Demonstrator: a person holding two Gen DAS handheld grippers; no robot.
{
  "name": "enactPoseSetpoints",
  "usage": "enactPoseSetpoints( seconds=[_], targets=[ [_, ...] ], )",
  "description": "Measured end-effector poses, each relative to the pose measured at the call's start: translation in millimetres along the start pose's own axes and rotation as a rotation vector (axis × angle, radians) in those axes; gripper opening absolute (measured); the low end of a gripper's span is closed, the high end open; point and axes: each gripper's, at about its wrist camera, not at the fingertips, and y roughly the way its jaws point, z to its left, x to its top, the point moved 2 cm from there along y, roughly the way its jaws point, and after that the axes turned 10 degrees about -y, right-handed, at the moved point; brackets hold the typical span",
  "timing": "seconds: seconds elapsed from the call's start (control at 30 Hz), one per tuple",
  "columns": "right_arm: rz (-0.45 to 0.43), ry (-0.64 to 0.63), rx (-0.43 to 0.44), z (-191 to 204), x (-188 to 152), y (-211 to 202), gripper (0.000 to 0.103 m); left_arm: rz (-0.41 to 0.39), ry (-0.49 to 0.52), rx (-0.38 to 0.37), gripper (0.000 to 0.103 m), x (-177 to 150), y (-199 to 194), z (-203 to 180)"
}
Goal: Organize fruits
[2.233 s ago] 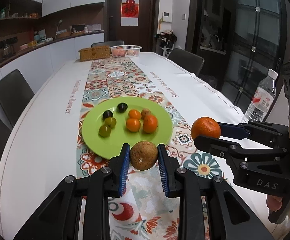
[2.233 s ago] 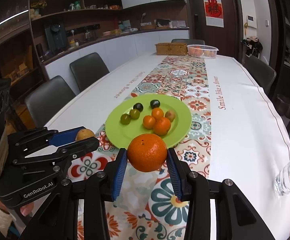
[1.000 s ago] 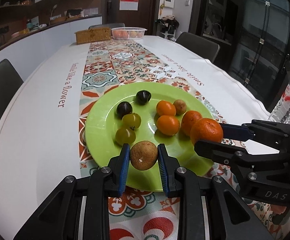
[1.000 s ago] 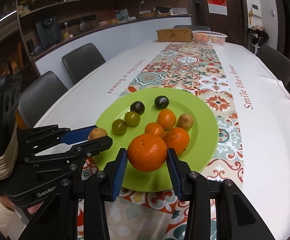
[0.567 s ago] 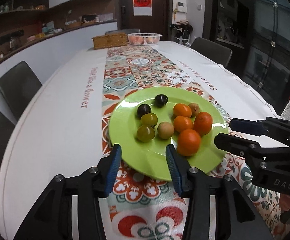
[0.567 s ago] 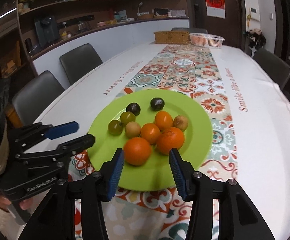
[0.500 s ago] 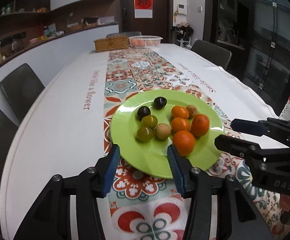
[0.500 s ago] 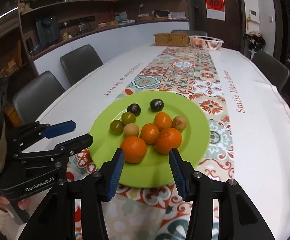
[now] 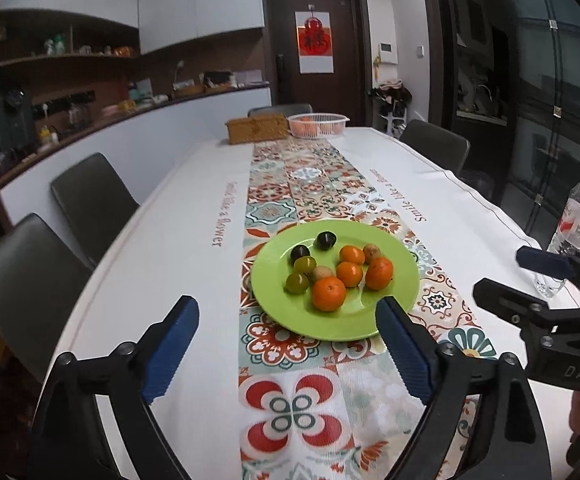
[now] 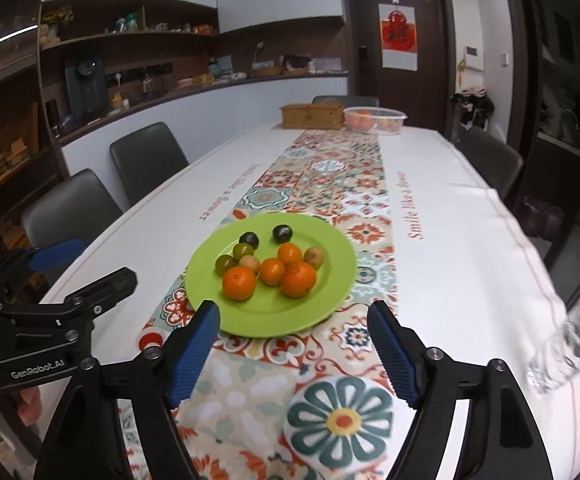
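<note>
Bottom of each frame: left gripper (image 9: 287, 334) and right gripper (image 10: 293, 340), jaws released, holding nothing. At frame centre the fruits (image 10: 267, 264) sit clustered on the green plate (image 10: 330, 280), beyond on the tabletop (image 10: 470, 248).

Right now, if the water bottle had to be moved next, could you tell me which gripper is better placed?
Probably the right gripper: open and empty, and the water bottle stands at the table's right edge, beside it. The left gripper is also open, but sits farther over.
</note>
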Motion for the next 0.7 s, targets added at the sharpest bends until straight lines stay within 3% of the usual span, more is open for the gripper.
enactPoseSetpoints(
  seconds=[0.23,0.7],
  targets=[
    [-0.023,0.000,-0.038,-1.6,-13.1,-38.3,0.083,-0.023,-0.012,-0.006,0.097,-17.1,-38.2,-7.9],
    [-0.059,-0.009,-0.037,2.3,-36.9,-95.6,0.083,-0.076,-0.022,-0.004,0.099,-37.1,-100.4,-23.9]
  ],
)
